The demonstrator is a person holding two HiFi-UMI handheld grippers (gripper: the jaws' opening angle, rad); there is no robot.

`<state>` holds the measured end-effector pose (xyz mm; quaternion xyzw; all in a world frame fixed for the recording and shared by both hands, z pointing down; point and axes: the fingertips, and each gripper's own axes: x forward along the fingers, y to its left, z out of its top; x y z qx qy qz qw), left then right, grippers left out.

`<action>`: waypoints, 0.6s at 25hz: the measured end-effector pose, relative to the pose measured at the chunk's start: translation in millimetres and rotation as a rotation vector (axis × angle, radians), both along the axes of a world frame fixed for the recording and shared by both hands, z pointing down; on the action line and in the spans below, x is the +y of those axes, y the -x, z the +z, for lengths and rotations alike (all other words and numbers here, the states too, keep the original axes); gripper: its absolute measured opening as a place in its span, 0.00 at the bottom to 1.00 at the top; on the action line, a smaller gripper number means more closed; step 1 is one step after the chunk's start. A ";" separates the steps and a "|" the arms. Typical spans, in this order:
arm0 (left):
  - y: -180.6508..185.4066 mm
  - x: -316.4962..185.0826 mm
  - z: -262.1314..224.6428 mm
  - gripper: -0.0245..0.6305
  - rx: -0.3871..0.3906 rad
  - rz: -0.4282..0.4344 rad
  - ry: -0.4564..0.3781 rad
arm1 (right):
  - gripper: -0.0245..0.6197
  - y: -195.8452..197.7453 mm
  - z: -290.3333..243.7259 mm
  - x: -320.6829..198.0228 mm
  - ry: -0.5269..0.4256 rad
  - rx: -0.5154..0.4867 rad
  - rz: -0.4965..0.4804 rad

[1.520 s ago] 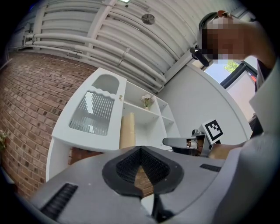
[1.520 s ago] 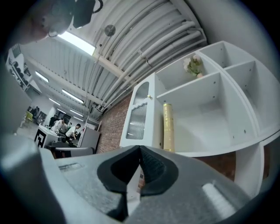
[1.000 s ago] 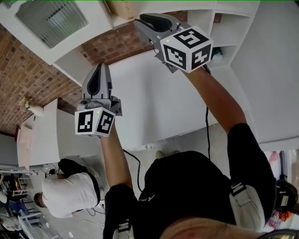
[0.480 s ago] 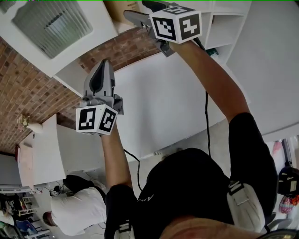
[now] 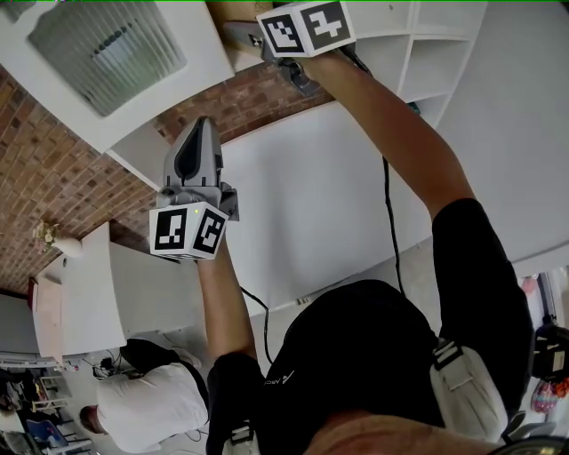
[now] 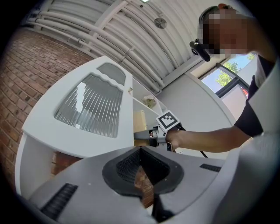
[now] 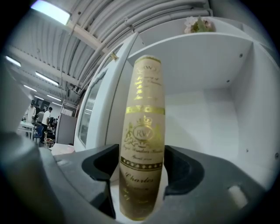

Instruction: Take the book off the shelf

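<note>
A cream book with gold print on its spine stands upright in a white shelf compartment. My right gripper is raised to it with a jaw on each side of the spine; the jaws are opening and stand wide. In the head view that gripper reaches to the top edge, where a bit of the tan book shows. The left gripper view shows the book from the side. My left gripper hangs lower and to the left, shut and holding nothing.
A white cabinet with a ribbed glass door hangs left of the shelf, against a brick wall. More white shelf compartments lie to the right. A small plant sits on top. A person in a white shirt stands below.
My right gripper has risen and gone forward to the shelf, and now has the book between its jaws. The left gripper has stayed nearly in place.
</note>
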<state>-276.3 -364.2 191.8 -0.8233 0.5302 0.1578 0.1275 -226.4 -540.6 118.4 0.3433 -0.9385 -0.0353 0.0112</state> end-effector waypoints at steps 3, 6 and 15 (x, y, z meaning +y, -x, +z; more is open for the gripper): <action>5.8 -0.5 0.6 0.04 0.006 -0.009 -0.002 | 0.51 7.7 3.5 -10.4 0.017 0.036 0.017; 10.3 -0.7 1.4 0.04 0.009 -0.017 -0.005 | 0.51 11.3 7.2 -17.8 0.024 0.058 0.034; 10.3 -0.2 3.8 0.04 0.011 -0.027 -0.003 | 0.37 5.5 9.8 -26.0 0.050 0.011 0.046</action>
